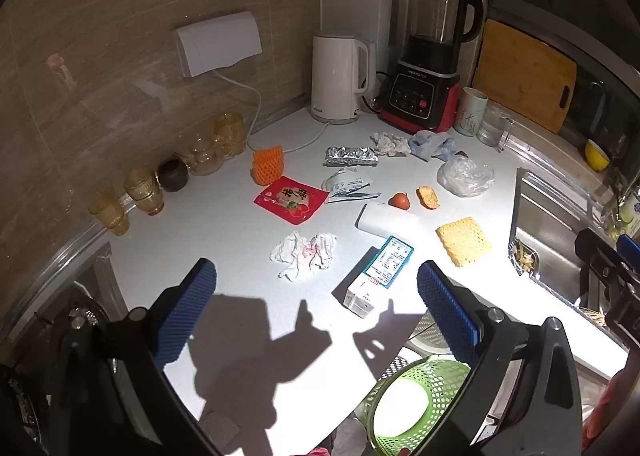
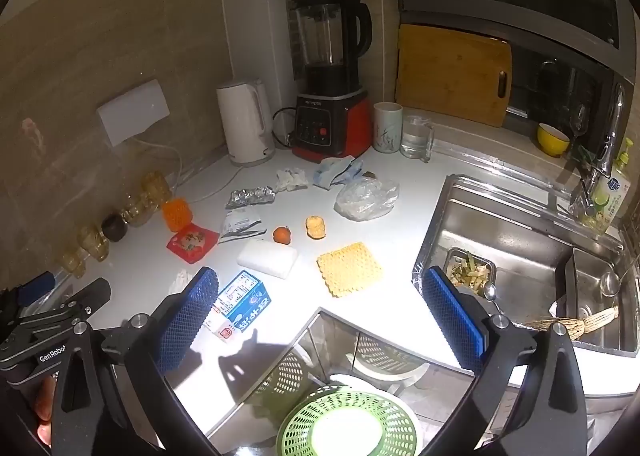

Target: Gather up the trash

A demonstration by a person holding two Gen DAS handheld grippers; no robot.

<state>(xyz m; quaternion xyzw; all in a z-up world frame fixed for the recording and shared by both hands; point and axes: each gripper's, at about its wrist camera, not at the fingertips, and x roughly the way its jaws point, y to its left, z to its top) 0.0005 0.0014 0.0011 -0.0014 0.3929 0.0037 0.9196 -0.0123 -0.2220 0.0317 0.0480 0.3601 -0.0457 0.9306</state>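
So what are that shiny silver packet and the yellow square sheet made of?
The silver packet looks like crinkled metallic foil: it is creased and throws bright glints. The yellow sheet seems to be soft foam netting, matte, with a regular grid of holes, though that is a guess.

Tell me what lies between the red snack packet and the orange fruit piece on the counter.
Between the red snack packet and the orange fruit piece lies a crumpled white printed wrapper, shown in both wrist views.

"GenRobot" is printed on the left gripper [image 2: 36, 288]; other labels are unreadable.
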